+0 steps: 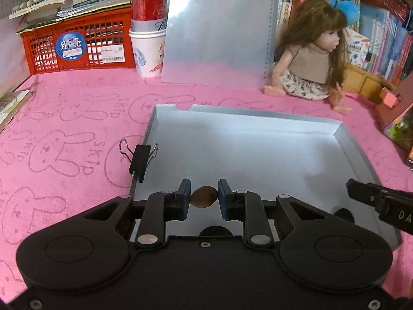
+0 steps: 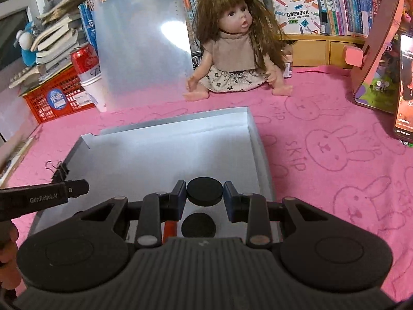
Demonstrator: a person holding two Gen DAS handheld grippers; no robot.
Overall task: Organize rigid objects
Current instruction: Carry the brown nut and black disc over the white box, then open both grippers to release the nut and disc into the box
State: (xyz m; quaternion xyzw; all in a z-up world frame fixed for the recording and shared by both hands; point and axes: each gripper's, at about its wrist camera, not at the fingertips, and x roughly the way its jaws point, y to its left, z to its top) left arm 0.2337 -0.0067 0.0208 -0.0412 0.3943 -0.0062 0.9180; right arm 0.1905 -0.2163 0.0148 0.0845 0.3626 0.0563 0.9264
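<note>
Left gripper [image 1: 204, 196] sits nearest the lens in the left wrist view, blue pads clamped on a small brown coin [image 1: 204, 196] held edge to edge between them, above the near part of the silver tray [image 1: 258, 118]. Left of the tray, a black binder clip [image 1: 139, 159] is clipped onto the tray's left wall, wire handles sticking out over the pink towel [image 1: 64, 129] with its bunny print. Under the gripper a dark round shape on the tray floor is mostly hidden. At the right edge the other tool's black finger pokes in over the tray.

Back row, left to right: red basket [image 1: 77, 49] with books stacked on top, red can [image 1: 149, 7] standing in a white paper cup [image 1: 148, 54], clear clipboard [image 1: 219, 25] leaning upright, doll [image 1: 312, 51] seated on the towel, bookshelf behind it.

Right wrist view: right gripper [image 2: 204, 197] is closed on a black disc [image 2: 204, 190], pads pressing its two sides, held over the near end of the tray [image 2: 167, 121]. A second black disc [image 2: 198, 225] lies flat on the tray floor just below it. Beside that, to the left, a red-orange item shows between gripper parts; can't tell what it is. Left gripper's finger enters from the left edge. On the far right a phone [image 2: 405, 85] leans against a pink box.
</note>
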